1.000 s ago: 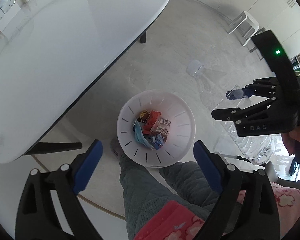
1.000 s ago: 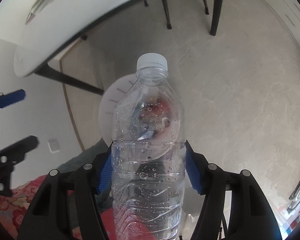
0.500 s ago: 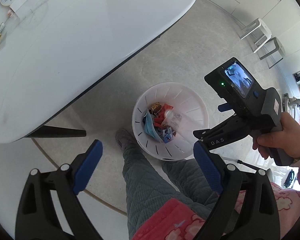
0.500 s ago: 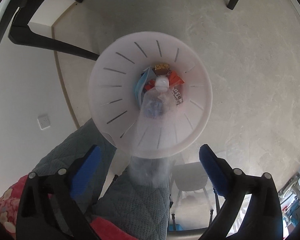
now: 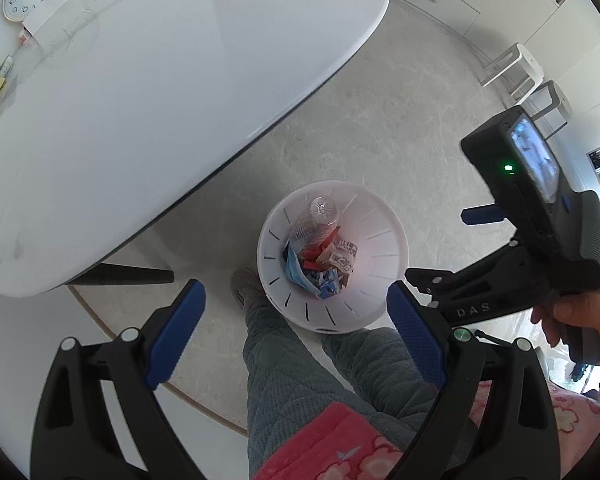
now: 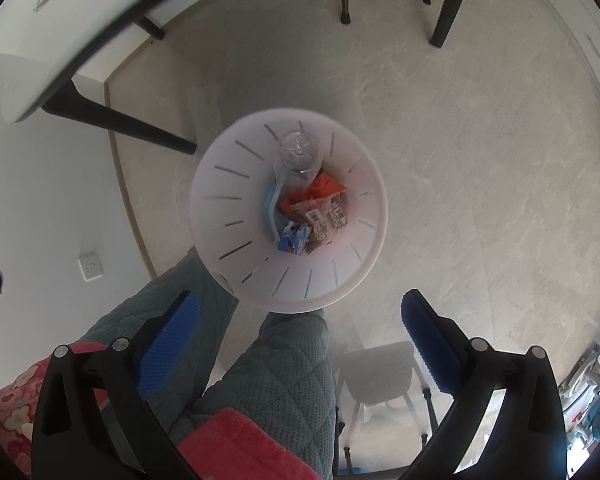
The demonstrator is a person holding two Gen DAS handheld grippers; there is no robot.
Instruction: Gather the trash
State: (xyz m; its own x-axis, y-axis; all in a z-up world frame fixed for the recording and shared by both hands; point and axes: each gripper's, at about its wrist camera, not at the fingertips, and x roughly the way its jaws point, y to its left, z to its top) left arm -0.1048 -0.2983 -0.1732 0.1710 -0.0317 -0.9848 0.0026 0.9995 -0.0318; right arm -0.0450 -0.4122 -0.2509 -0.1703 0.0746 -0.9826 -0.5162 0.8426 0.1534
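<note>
A white slotted trash bin [image 5: 376,256] [image 6: 228,216] stands on the floor below both grippers. A clear plastic bottle [image 5: 314,222] [image 6: 298,156] stands in it, base up, against the far wall, on top of orange, blue and printed wrappers [image 5: 320,268] [image 6: 312,212]. My left gripper [image 5: 296,328] is open and empty, high above the bin. My right gripper [image 6: 310,344] is open and empty above the bin's near rim; it also shows in the left wrist view [image 5: 444,248], to the right of the bin.
A white oval table [image 5: 140,100] spreads to the left, its dark leg [image 6: 116,116] near the bin. The person's legs in grey-green trousers [image 5: 300,372] stand beside the bin. White stools [image 5: 524,68] and cabinets are at the far right. A chair [image 6: 384,376] is under the right gripper.
My right gripper opened and let go of the bottle, which dropped into the bin and now stands there base up. Both grippers have risen a little above the bin.
</note>
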